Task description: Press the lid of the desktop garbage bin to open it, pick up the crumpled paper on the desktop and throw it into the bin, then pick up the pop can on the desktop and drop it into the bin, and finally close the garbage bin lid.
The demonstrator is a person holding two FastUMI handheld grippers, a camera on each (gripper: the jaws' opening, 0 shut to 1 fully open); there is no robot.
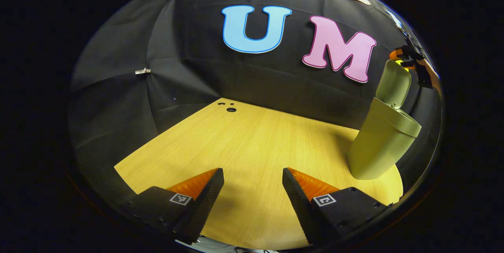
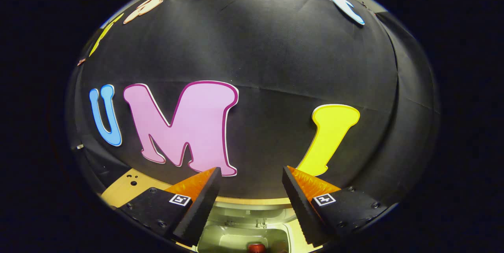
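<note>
The wooden table (image 1: 252, 146) has small holes near its far edge, and black cloth hangs behind it. The green bin (image 1: 380, 143) stands on the table's right side with its lid (image 1: 393, 84) up. The left gripper (image 1: 253, 184) is apart, holding nothing. The right gripper (image 2: 250, 184), apart too, hangs over the open bin (image 2: 244, 225). Something red (image 2: 256, 248) lies inside.

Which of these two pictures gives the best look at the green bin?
The left gripper view: the bin stands whole on the table, lid raised. The right gripper view looks down from above into the bin, showing its open mouth with something red inside.
</note>
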